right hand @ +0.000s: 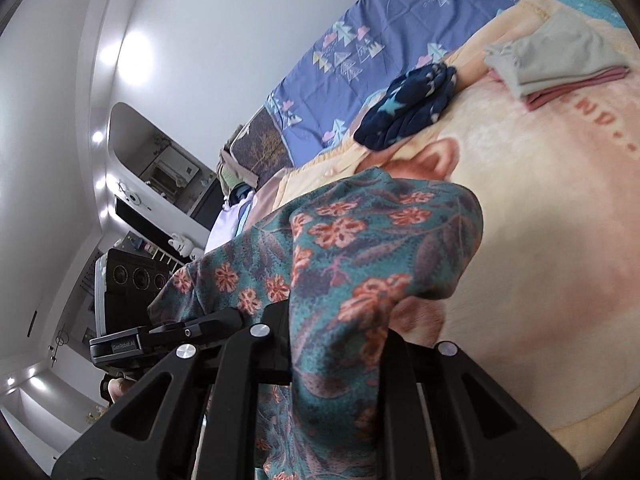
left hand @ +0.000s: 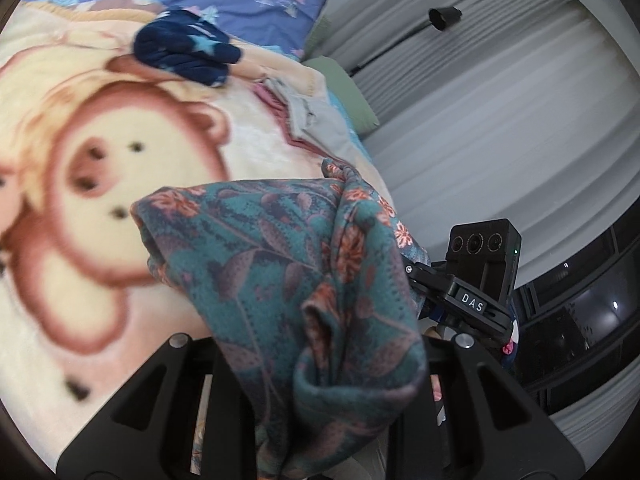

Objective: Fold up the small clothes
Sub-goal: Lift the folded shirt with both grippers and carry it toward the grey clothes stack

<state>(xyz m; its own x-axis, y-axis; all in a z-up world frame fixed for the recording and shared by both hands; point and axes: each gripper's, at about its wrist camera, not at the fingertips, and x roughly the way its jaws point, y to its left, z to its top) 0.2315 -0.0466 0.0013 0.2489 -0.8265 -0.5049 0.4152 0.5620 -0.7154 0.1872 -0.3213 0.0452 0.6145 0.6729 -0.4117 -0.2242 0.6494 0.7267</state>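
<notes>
A teal garment with an orange flower print [left hand: 304, 264] hangs above the bed, stretched between both grippers. My left gripper [left hand: 320, 392] is shut on one end of it, and the cloth bunches up between its fingers. In the right wrist view the same floral garment [right hand: 360, 260] drapes over my right gripper [right hand: 332, 384], which is shut on the other end. The right gripper's body [left hand: 472, 300] shows at the right of the left wrist view, close beside the cloth. The left gripper's body [right hand: 132, 332] shows at the lower left of the right wrist view.
A cream blanket with a bear picture [left hand: 120, 184] covers the bed. On it lie a crumpled navy star-print garment [left hand: 188, 50] and a folded grey and pink stack [left hand: 304, 116]. A blue patterned sheet [right hand: 380, 52] lies behind. Grey curtains [left hand: 500, 120] hang beside the bed.
</notes>
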